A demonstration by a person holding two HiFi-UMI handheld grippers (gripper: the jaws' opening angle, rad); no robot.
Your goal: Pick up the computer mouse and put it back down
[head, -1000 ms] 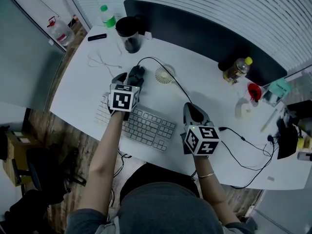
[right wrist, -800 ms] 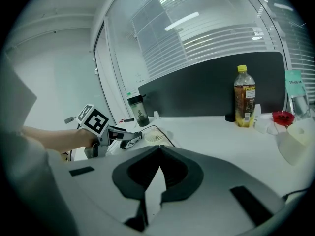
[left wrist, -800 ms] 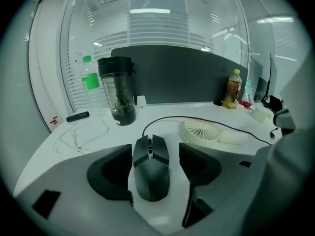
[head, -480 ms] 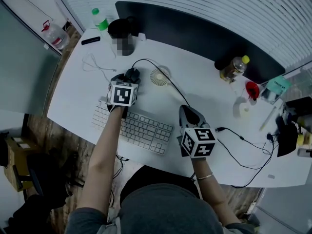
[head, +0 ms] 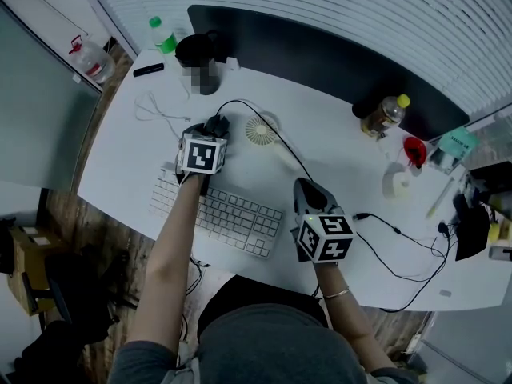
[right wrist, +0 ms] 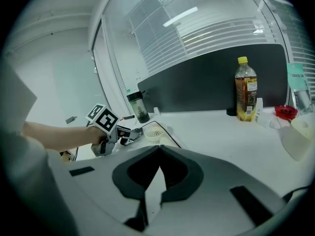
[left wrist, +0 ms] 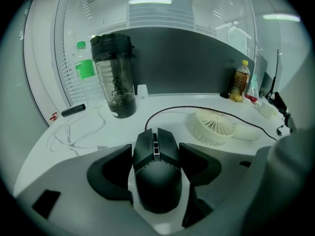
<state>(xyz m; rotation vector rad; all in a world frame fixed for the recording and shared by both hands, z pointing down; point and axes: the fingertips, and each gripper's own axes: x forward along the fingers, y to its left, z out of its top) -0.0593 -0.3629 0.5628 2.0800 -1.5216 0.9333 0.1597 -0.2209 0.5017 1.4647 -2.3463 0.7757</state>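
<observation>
A black wired computer mouse (left wrist: 156, 173) sits between the jaws of my left gripper (left wrist: 156, 151), whose dark pads press both of its sides. In the head view that gripper (head: 210, 128) and the mouse (head: 217, 124) are over the white desk (head: 336, 150), just beyond the keyboard's far left corner. I cannot tell whether the mouse rests on the desk or hangs just above it. Its cord runs in an arc past a small fan. My right gripper (right wrist: 158, 150) is shut with nothing in it, near the desk's front edge (head: 307, 187).
A white keyboard (head: 228, 214) lies between the grippers. The small white fan (head: 260, 126) lies just right of the mouse. A dark shaker bottle (left wrist: 114, 75), a white cable (head: 156, 106) and a black pen (head: 149, 69) are at far left. A tea bottle (head: 382, 114) and red cup (head: 416, 149) stand at right.
The head view has shifted a little. My left gripper stays closed round the mouse at about the same spot, and the right gripper has drifted slightly toward the front edge.
</observation>
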